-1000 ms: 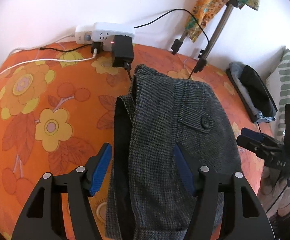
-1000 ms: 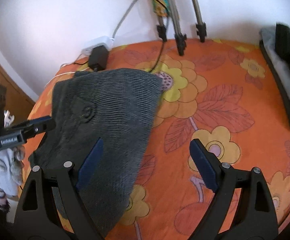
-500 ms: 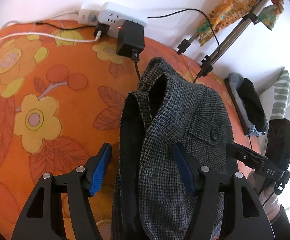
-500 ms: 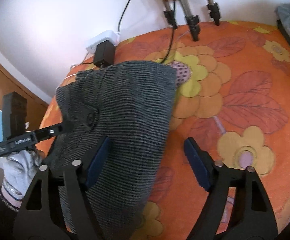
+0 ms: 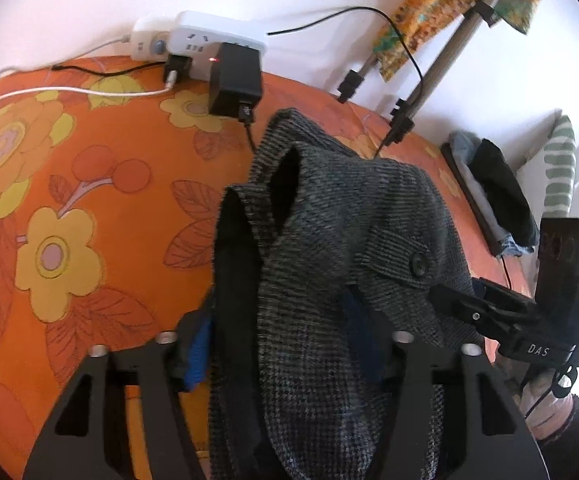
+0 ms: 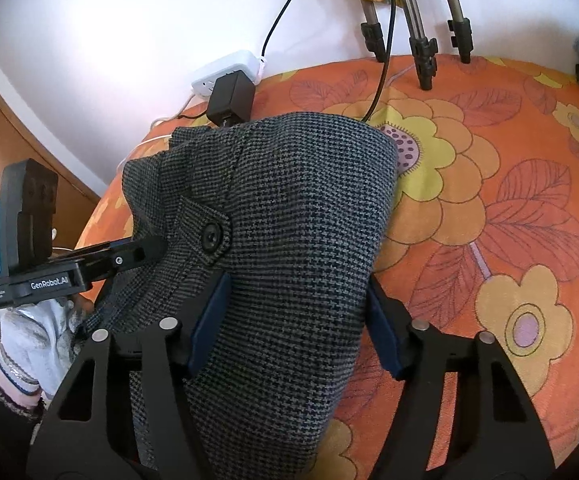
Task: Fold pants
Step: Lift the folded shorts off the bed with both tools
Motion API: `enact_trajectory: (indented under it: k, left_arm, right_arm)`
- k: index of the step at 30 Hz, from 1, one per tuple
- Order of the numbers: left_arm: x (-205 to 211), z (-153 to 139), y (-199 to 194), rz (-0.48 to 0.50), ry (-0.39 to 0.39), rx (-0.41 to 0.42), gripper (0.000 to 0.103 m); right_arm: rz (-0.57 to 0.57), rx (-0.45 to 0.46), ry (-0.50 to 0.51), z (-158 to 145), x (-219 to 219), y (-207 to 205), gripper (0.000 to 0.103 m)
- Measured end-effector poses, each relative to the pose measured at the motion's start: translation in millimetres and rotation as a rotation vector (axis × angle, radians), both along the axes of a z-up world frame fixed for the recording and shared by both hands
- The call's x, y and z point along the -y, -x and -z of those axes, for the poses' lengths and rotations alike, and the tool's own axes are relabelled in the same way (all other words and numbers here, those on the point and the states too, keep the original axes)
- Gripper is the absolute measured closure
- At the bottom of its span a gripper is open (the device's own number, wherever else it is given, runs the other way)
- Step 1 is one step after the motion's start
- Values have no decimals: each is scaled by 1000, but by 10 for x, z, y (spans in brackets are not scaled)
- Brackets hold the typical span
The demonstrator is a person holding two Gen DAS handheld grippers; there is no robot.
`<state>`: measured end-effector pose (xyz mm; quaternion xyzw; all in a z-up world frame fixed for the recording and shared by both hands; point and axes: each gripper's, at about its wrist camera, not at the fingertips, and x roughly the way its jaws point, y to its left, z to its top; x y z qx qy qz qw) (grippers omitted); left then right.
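Note:
The grey houndstooth pants (image 5: 329, 264) lie folded on the orange flowered bed cover (image 5: 69, 200), with a buttoned pocket flap facing up. My left gripper (image 5: 281, 344) is open with its blue pads on either side of the near fabric edge, which drapes over the right pad. In the right wrist view the pants (image 6: 289, 220) fill the middle. My right gripper (image 6: 293, 328) is open and straddles the pants' right side, with cloth between the pads. Each gripper shows in the other's view: the right one (image 5: 485, 312) and the left one (image 6: 101, 260).
A white power strip (image 5: 197, 40) with a black adapter (image 5: 233, 80) and cables lies at the far edge by the wall. Tripod legs (image 6: 421, 52) stand on the bed at the back. A pile of dark clothes (image 5: 497, 196) lies at the right.
Both grippers have moved forward onto the pants and narrowed their opening. The right gripper now has cloth between its pads, where earlier it was mostly over the bed cover.

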<state>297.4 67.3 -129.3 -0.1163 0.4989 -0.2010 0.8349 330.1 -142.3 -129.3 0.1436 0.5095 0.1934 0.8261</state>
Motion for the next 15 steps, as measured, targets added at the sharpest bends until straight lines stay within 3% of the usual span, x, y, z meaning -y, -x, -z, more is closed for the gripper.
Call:
enact_trajectory:
  k: [4, 8, 12, 15]
  left_arm:
    - [55, -4, -11, -2, -7, 8, 58]
    - [80, -17, 21, -6, -12, 23, 66]
    - [154, -79, 87, -1, -72, 71, 73]
    - [190, -128, 122, 6, -103, 101, 77]
  right_arm:
    - [2, 6, 11, 16, -52, -2, 45]
    - [-6, 8, 13, 22, -127, -2, 63]
    - [-12, 31, 52, -14, -231, 13, 78]
    - [-16, 64, 97, -85, -300, 34, 81]
